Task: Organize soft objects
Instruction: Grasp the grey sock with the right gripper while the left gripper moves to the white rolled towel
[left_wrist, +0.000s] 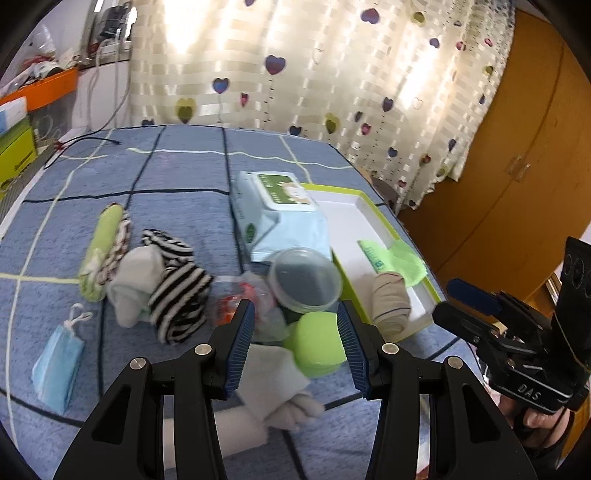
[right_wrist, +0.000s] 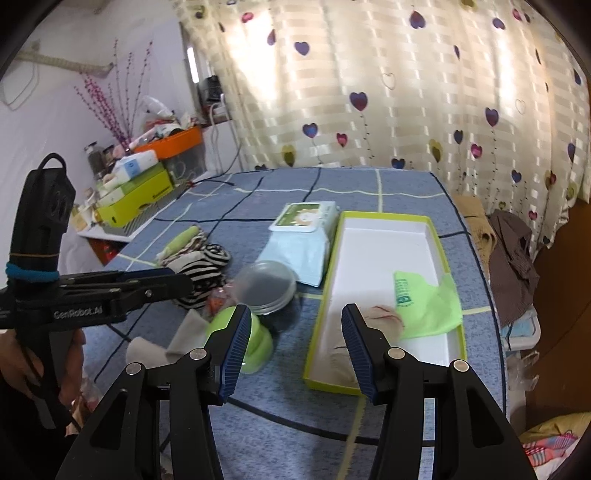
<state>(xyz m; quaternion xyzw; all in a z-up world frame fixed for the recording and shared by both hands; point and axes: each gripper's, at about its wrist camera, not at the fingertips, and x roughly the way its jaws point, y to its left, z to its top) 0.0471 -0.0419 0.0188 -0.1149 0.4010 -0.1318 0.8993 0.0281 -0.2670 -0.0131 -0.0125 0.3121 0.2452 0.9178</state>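
Hovering with spread, empty fingers (left_wrist: 295, 343) of left gripper (left_wrist: 295, 343): nearest grey sock (left_wrist: 280, 391) lay just below, long axis crosswise.

Ahead of me: cream striped curtain (right_wrist: 369, 92) with heart print, daylight glowing through. Right: brown wooden wardrobe (left_wrist: 517, 155). Left: white wall (right_wrist: 48, 99), pink branch sprays (right_wrist: 110, 99), cluttered side shelf (right_wrist: 110, 230). Beneath me: bed under a blue checked cover (right_wrist: 240, 199).
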